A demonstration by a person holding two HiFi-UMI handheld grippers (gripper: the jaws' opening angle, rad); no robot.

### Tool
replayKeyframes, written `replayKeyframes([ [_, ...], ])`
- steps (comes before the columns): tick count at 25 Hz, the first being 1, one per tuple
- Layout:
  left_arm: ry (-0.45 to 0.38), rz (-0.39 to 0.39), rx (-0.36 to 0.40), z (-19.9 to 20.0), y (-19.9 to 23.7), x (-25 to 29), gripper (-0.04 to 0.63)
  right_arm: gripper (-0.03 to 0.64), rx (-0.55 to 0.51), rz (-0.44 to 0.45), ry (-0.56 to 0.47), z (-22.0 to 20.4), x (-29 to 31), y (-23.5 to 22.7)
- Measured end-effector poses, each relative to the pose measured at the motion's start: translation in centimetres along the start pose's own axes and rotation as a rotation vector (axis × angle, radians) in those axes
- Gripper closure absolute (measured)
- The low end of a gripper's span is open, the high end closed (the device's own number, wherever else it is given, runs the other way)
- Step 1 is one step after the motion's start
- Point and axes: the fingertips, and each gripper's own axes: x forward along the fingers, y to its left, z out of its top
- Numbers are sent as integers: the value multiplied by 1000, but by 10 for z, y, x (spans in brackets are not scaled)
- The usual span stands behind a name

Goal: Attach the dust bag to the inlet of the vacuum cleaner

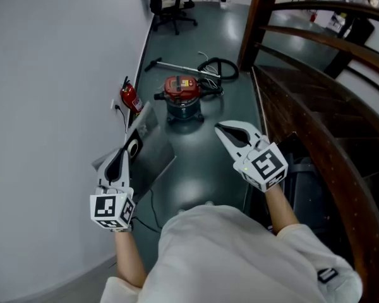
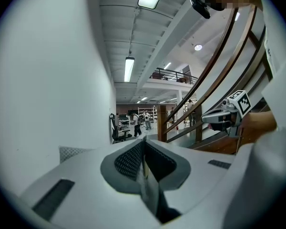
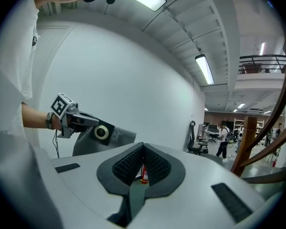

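Standing on the floor (image 1: 202,163) well ahead of both grippers, the red vacuum cleaner (image 1: 182,95) sits between the white wall (image 1: 50,74) and the wooden stair rail (image 1: 316,137). The left gripper (image 1: 124,153) is clamped on the grey dust bag (image 1: 155,155), which spreads forward and right of its jaws, towards the vacuum. The right gripper (image 1: 222,130) is closed on nothing and seems slightly nearer the vacuum. The inlet is too small to make out.
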Motion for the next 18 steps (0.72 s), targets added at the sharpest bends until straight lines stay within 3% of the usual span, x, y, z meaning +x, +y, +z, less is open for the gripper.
replayKeyframes([
  [12,-24,43,27,17,-24,39,574,589,7,24,-17,-8,-10,-46],
  [18,-10,26,49,18,-22,65,574,589,31,5,-24,-7,-2,-66],
])
